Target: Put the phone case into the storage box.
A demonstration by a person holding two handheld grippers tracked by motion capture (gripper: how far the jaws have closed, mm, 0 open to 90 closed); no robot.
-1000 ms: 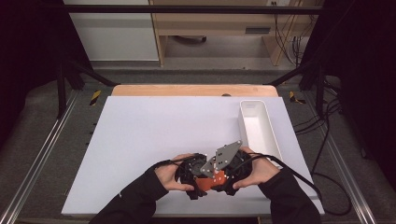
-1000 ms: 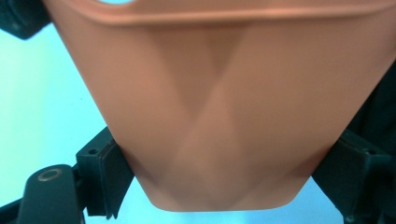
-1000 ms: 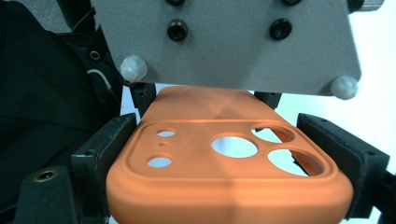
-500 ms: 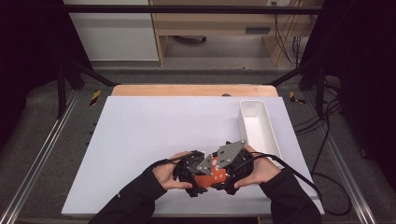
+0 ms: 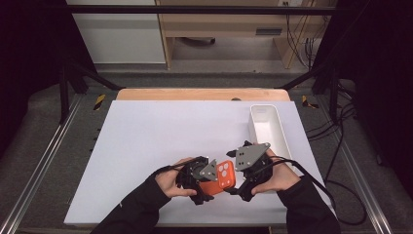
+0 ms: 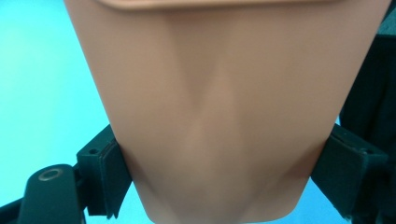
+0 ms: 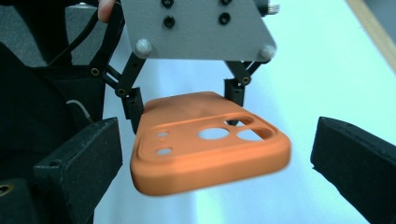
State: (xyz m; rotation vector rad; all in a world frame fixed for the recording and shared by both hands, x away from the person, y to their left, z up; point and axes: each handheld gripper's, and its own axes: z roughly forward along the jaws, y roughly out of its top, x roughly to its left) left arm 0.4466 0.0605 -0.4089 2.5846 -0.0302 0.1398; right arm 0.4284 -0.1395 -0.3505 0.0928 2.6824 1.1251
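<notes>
Both forearms reach in side by side, dark sleeves to the wrists. The left gripper points toward the right one, its jaws clamped on either side of an orange phone case. The right gripper faces it, jaws having just been opening, now wide apart and clear of the case's end between them.
</notes>
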